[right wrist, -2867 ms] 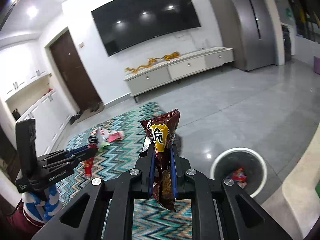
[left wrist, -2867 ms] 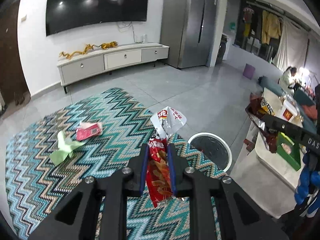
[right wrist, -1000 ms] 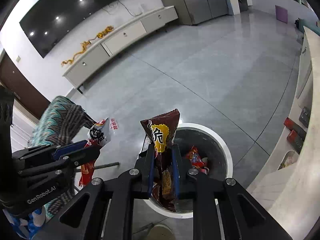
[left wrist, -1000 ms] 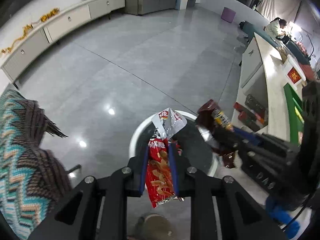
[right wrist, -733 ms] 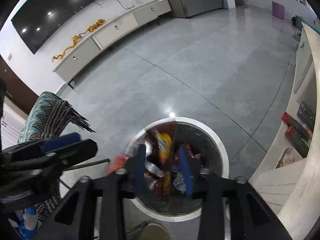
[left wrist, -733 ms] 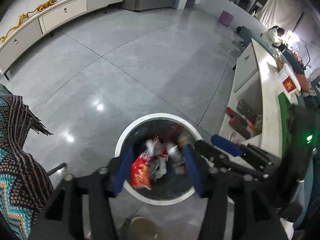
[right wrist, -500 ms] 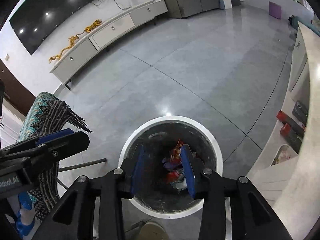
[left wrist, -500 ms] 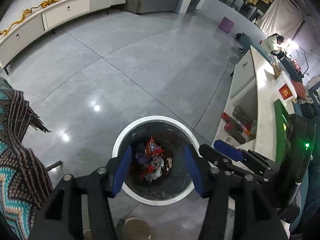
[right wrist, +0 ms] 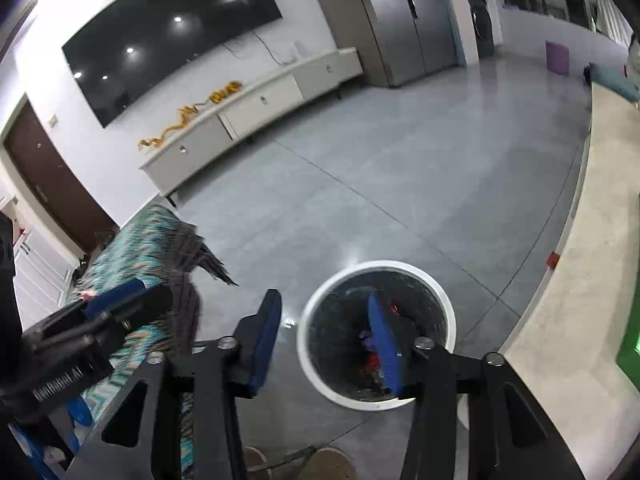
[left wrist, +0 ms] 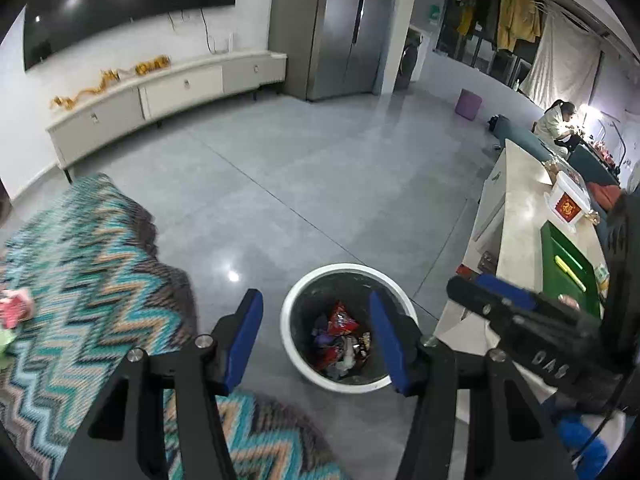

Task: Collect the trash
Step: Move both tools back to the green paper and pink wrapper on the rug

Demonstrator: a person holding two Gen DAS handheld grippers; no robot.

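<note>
On the grey tiled floor the white-rimmed bin [left wrist: 347,385] holds the dropped wrappers, while our left gripper [left wrist: 316,340] and right gripper [right wrist: 324,344] both gape empty, the remaining pink packet [left wrist: 14,312] lying leftward on the zigzag rug [left wrist: 88,264], nearer our left

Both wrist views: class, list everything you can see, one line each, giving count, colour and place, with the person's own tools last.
Bin: one, white rim, on the grey floor.
Wrappers: several, mostly red, inside the bin.
Rug: one, teal zigzag, left of the bin.
Pink trash: one, on the rug, far left.
TV: one, black, on the wall.
Cabinet: one, white, under the TV.
Fridge: one, grey, beside the cabinet.
Counter: one, pale, right.
Left gripper: open, blue fingers, empty.
Right gripper: open, empty.
</note>
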